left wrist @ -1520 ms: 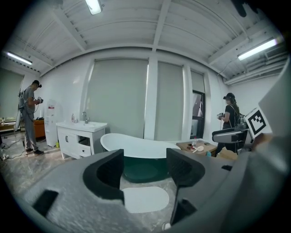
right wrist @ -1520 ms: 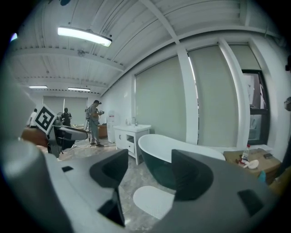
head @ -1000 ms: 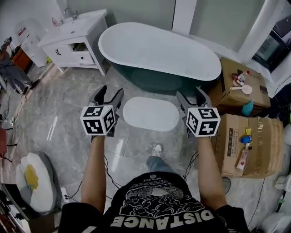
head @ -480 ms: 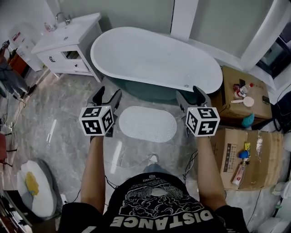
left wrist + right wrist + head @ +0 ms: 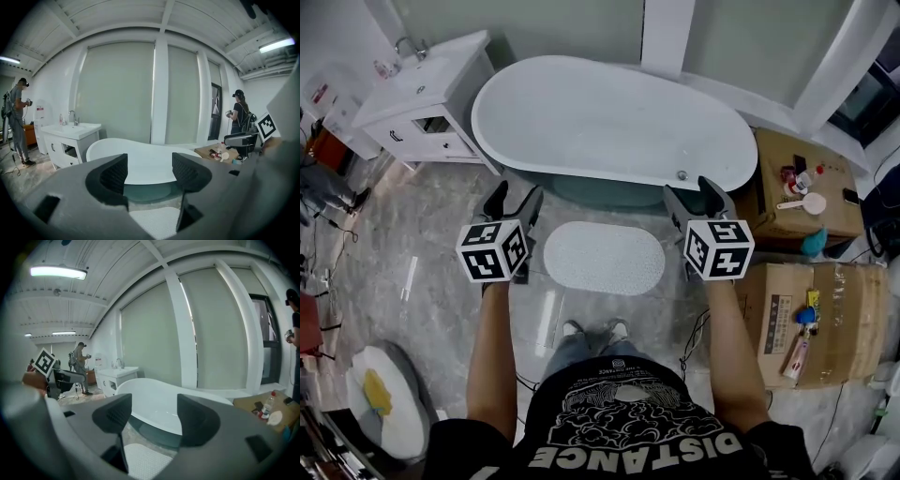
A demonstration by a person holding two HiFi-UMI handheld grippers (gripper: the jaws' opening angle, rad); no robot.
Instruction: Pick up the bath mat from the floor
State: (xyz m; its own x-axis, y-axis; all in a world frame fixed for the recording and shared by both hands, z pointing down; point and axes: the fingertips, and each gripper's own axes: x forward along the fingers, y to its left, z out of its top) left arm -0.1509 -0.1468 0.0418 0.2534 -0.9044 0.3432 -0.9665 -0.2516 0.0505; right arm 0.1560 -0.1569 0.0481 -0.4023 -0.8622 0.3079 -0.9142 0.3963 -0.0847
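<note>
A white oval bath mat lies flat on the grey marble floor in front of the bathtub. It shows low between the jaws in the left gripper view, bath mat, and in the right gripper view, bath mat. My left gripper hangs in the air to the mat's left, open, nothing between its jaws. My right gripper hangs to the mat's right, also open and empty. Both are held well above the floor.
A white bathtub stands just beyond the mat. A white vanity with a sink is at the far left. Cardboard boxes with bottles stand at the right. A round cushion lies at the lower left. The person's feet are just short of the mat.
The person has stepped forward: the tub and mat have come closer and both feet now show below the mat. Both grippers stay raised and open.
</note>
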